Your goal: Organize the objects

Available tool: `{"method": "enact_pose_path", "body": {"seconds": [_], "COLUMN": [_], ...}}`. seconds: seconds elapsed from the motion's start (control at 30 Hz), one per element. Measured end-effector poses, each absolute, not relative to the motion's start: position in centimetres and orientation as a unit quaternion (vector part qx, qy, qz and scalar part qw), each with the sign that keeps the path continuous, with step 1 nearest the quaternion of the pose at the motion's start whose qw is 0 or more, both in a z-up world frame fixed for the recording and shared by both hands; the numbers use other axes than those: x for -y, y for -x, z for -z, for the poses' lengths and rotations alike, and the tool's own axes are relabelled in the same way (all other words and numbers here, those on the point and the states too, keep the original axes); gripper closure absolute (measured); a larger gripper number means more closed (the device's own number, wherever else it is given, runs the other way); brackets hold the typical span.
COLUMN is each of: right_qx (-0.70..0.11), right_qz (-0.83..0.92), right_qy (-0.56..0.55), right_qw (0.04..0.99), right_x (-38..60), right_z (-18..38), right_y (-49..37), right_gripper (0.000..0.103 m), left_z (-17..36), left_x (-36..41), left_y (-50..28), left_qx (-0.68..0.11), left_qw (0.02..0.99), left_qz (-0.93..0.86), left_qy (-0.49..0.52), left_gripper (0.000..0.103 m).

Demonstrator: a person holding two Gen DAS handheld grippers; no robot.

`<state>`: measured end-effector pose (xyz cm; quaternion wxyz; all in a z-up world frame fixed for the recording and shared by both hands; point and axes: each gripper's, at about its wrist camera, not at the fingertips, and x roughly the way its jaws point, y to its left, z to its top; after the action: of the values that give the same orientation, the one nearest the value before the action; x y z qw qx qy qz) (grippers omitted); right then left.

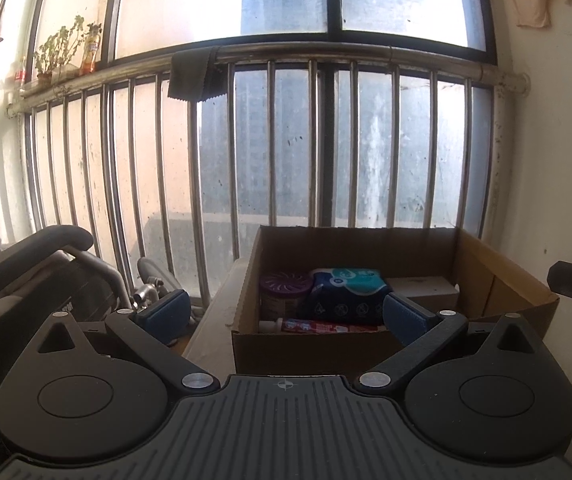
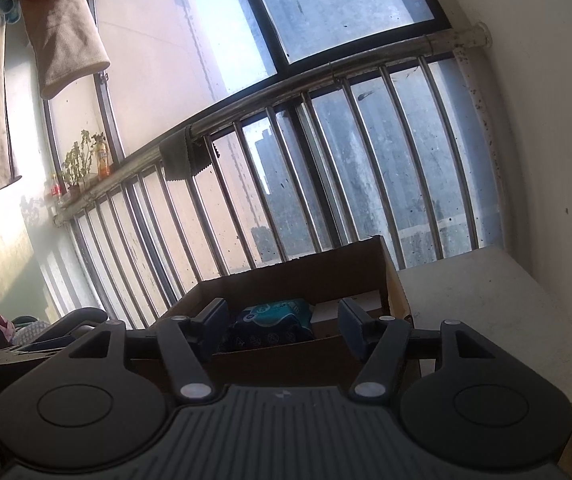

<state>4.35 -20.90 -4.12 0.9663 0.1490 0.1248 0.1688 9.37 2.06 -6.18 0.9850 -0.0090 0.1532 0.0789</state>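
Here both grippers hang before the cardboard box (image 1: 313, 344), which stands on a pale table (image 2: 485, 320) against the barred window (image 1: 270, 140). The left gripper (image 1: 286, 312) has its jaws spread wide with nothing between the pads; the right gripper (image 2: 282, 326) has its jaws parted too, released and empty, framing the box's near wall. Inside the box, seen from the left wrist, a purple-lidded round canister (image 1: 284, 292) sits at nine o'clock, a dark blue soft pack (image 1: 345, 292) with a teal top at the centre, a pale carton (image 1: 425, 290) at three o'clock, and a red tube (image 1: 325, 325) lies along the near wall at six o'clock. Nothing further to sort is in view, so the things appear already gathered there. The risks are a judgement: the right gripper stands close to the box's near wall, and a push forward could catch the cardboard rim and shove the box along the table or towards its edge; the soft pack would buckle if pinched hard; the tube, wedged low, would be awkward to reach past the wall. As for writing, the pack shows small round symbols and the tube some pale print, but none of it can be read.
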Motion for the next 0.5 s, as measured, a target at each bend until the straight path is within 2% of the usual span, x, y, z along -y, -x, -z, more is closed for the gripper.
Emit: {"method": "enact_pose_path", "body": {"seconds": [0.3, 0.5], "right_qx": [-0.124, -0.125], "right_qz": [-0.159, -0.157], "right_qy": [-0.144, -0.135], "right_qw": [0.969, 0.97], "right_x": [20.7, 20.5], "right_z": [4.1, 4.0], "right_y": [-4.1, -3.8], "right_gripper": [0.035, 0.027], "left_z": [5.5, 6.1], "left_x": [-1.4, -0.8], "left_y": [-8.1, -8.4], "left_qx": [-0.14, -0.146], "left_qw": [0.988, 0.988], "left_qz": [-0.058, -0.054], "left_qy": [0.009, 0.005], "left_gripper": [0.0, 0.0]}}
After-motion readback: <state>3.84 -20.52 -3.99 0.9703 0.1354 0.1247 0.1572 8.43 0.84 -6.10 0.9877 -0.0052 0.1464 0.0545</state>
